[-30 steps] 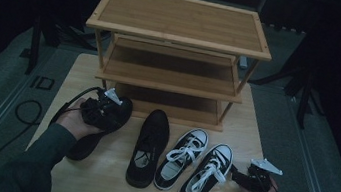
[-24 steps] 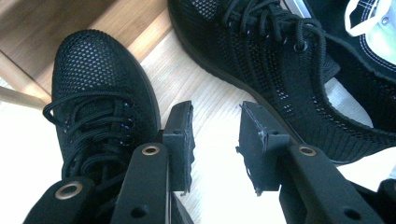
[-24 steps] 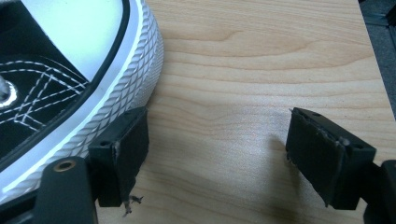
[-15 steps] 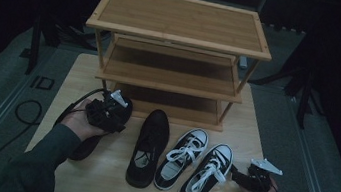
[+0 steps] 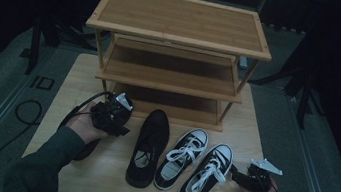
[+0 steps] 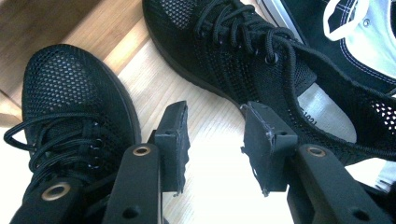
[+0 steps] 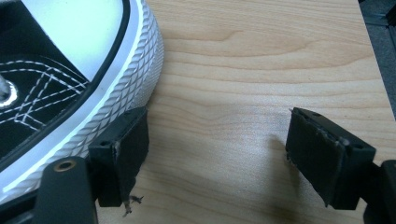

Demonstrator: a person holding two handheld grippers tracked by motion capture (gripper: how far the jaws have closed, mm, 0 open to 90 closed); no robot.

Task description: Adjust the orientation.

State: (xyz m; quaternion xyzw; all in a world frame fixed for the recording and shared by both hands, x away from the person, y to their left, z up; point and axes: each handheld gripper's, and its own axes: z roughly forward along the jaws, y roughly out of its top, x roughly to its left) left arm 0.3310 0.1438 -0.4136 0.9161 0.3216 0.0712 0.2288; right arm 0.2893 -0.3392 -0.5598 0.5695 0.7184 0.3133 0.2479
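A pair of black mesh shoes lies on the wooden table. One black shoe is at the middle, and the other lies partly under my left hand. My left gripper hovers between them. In the left gripper view its jaws have just been opening, with bare wood between them, the left shoe on one side and the middle shoe on the other. Two black-and-white sneakers lie to the right. My right gripper is open, one jaw close against the outer sneaker's white rubber edge.
A three-tier bamboo shoe rack stands at the back of the table, its shelves bare. Cables trail off the table's left side. Dark floor and stand legs surround the table. Bare wood lies right of my right gripper.
My left hand and gripper have edged slightly toward the rack, off the left black shoe. The right gripper and all the shoes stay where they were.
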